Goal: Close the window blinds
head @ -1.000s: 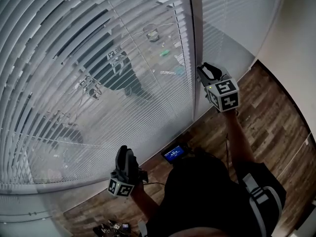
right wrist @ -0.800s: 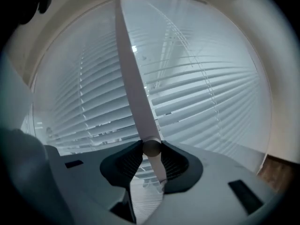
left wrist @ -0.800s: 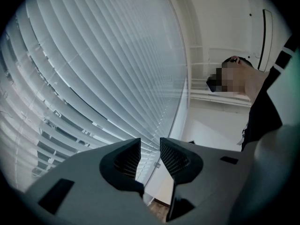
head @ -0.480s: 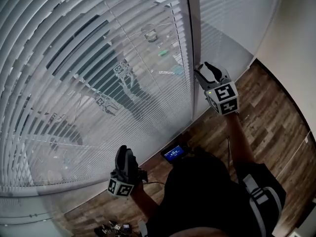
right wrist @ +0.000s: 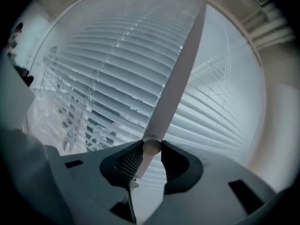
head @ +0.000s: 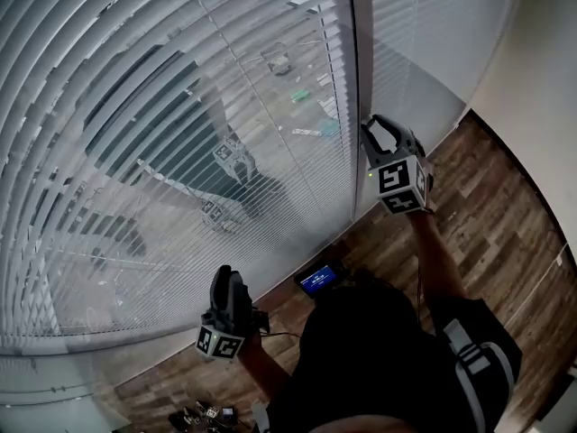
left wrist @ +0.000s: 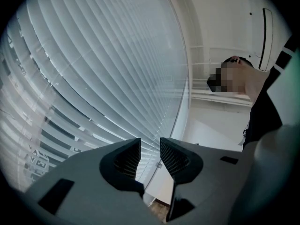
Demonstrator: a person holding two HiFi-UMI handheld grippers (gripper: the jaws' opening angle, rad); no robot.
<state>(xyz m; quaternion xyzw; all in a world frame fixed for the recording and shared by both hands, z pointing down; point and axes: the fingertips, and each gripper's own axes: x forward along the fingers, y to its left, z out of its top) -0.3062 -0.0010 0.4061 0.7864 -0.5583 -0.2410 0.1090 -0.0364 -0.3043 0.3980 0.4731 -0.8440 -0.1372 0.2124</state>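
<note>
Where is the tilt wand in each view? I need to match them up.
Right gripper view: tilt wand rises from centre to upper right, its end inside the right claw, jaws closing.
Head view: above the right claw, lost against the white post.
Left gripper view: cannot tell it apart.
Shared landmark: the blind slats.

No legible text, brand, number or sign appears anywhere in the scene. The right-hand marker cube [head: 399,186] and the left-hand marker cube [head: 223,342] carry only black-and-white square code patterns on their faces, not letters or numerals. A small screen [head: 317,280] lying on the wooden floor [head: 505,233], near the foot of the window, glows blue with a pale line across it, too small to read. The two gripper views show no lettering at all.
</note>
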